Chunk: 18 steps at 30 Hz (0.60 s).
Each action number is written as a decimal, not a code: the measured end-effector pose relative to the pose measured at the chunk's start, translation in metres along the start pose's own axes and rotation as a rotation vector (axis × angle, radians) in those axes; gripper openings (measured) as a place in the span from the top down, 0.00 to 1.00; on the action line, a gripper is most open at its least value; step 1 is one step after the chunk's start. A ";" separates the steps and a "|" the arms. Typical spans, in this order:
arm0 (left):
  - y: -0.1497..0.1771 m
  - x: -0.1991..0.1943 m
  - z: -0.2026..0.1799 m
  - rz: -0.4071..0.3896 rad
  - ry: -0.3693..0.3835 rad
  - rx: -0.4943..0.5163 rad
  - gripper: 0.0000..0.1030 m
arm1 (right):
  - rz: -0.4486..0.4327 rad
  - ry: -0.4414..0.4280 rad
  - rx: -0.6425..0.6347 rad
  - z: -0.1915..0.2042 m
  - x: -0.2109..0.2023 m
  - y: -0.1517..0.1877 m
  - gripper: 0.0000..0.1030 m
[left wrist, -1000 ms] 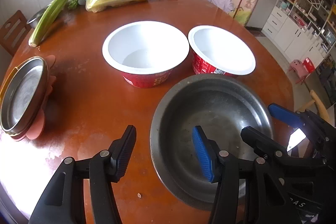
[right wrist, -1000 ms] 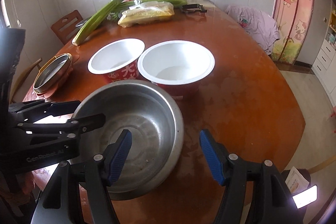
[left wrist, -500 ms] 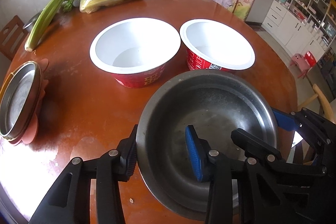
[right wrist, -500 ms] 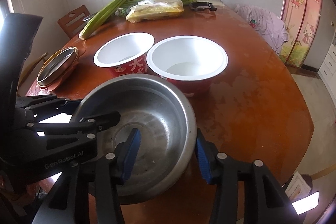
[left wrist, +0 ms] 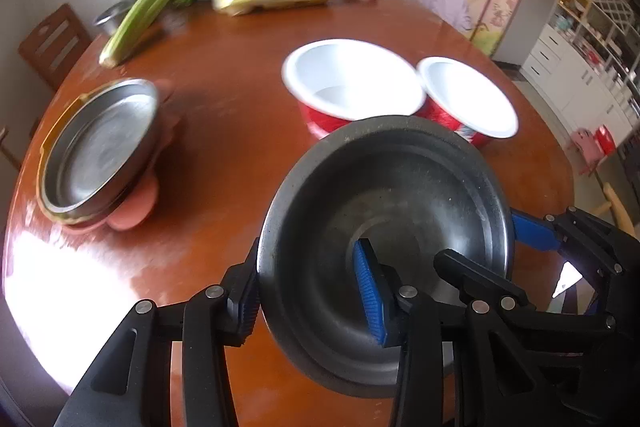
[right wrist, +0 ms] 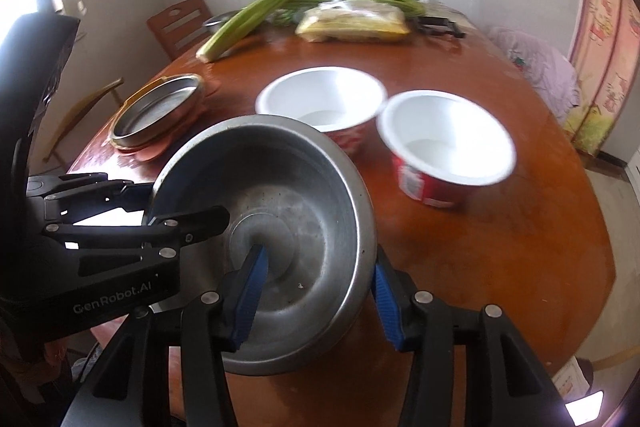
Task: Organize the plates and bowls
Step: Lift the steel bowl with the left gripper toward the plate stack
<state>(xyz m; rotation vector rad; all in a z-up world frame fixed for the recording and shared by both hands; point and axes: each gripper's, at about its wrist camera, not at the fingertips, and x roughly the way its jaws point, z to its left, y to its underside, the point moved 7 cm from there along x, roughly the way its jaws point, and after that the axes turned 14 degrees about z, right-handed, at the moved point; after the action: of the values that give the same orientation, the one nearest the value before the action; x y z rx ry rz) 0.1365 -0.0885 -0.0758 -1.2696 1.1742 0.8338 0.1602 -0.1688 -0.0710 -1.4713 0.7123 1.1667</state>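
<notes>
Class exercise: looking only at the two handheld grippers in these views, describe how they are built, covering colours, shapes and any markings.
Both grippers, left and right, are black plastic clamps, each with two angular arms joined by round silver rivets. The fingers carry ribbed pads: blue on most, while the left gripper's outer pad looks dark. White lettering reading GenRobot.AI marks the left gripper's body. No cables, hands or sleeves are visible.

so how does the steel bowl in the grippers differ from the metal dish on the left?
The steel bowl is deep and sloped; the metal dish is shallow and flat-bottomed. The bowl is clamped at opposite rims by the left gripper and right gripper and tilted; the dish sits untouched atop a stack with a pink mat underneath. Both are bare metal and empty.
</notes>
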 end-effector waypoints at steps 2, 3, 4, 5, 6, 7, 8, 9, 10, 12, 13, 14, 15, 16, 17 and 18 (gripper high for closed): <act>0.003 0.001 0.009 0.002 -0.007 -0.012 0.58 | 0.009 -0.006 -0.018 0.010 0.004 -0.003 0.50; 0.004 0.002 0.013 0.005 -0.006 -0.020 0.58 | 0.012 -0.006 -0.027 0.015 0.007 -0.004 0.50; 0.005 0.003 0.016 0.006 -0.005 -0.024 0.58 | 0.016 -0.007 -0.031 0.018 0.008 -0.004 0.50; 0.006 0.003 0.019 0.005 -0.005 -0.029 0.58 | 0.018 -0.008 -0.036 0.021 0.009 -0.005 0.50; 0.007 0.004 0.022 0.006 -0.005 -0.033 0.58 | 0.018 -0.010 -0.039 0.023 0.010 -0.005 0.50; 0.007 0.004 0.024 0.005 -0.008 -0.032 0.58 | 0.021 -0.011 -0.042 0.026 0.011 -0.006 0.50; 0.007 0.005 0.025 0.004 -0.010 -0.032 0.58 | 0.023 -0.009 -0.046 0.027 0.012 -0.006 0.50; 0.008 0.005 0.026 0.005 -0.010 -0.034 0.58 | 0.025 -0.009 -0.049 0.029 0.013 -0.007 0.50; 0.008 0.005 0.027 0.004 -0.009 -0.036 0.58 | 0.028 -0.009 -0.049 0.030 0.015 -0.007 0.50; 0.009 0.007 0.029 0.005 -0.004 -0.038 0.58 | 0.030 -0.010 -0.048 0.032 0.017 -0.007 0.50; 0.009 0.007 0.029 0.005 -0.002 -0.038 0.58 | 0.033 -0.009 -0.047 0.032 0.018 -0.007 0.50; 0.009 0.008 0.030 0.006 -0.002 -0.036 0.58 | 0.034 -0.009 -0.045 0.032 0.018 -0.007 0.50; 0.009 0.009 0.030 0.006 -0.001 -0.035 0.58 | 0.036 -0.009 -0.045 0.032 0.018 -0.007 0.50; 0.008 0.009 0.030 0.007 0.001 -0.034 0.58 | 0.039 -0.009 -0.042 0.032 0.019 -0.007 0.50; 0.008 0.009 0.030 0.006 0.000 -0.032 0.58 | 0.039 -0.009 -0.041 0.032 0.019 -0.007 0.50; 0.008 0.009 0.030 0.005 -0.001 -0.030 0.58 | 0.040 -0.009 -0.039 0.032 0.020 -0.007 0.50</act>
<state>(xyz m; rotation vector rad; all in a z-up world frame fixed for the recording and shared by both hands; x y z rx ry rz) 0.1365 -0.0594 -0.0894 -1.2906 1.1684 0.8589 0.1640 -0.1338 -0.0848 -1.4893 0.7189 1.2236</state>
